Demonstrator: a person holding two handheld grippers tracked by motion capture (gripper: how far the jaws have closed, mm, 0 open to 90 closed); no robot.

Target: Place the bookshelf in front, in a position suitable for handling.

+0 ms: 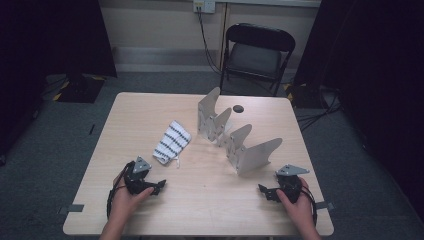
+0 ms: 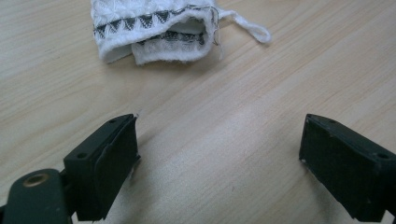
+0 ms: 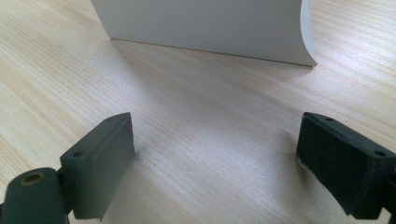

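Striped cloth (image 1: 171, 141) lengthwise toward rack (image 1: 235, 137)

A black folding chair (image 1: 257, 52) stands on grey carpet (image 1: 65, 130) beyond the wooden surface (image 1: 150, 107), before a pale wall (image 1: 160, 22) flanked by dark curtains (image 1: 55, 35).

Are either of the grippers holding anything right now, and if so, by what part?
Nothing is held. The left gripper is open over bare table, short of the striped cloth. The right gripper is open too, facing the white rack.
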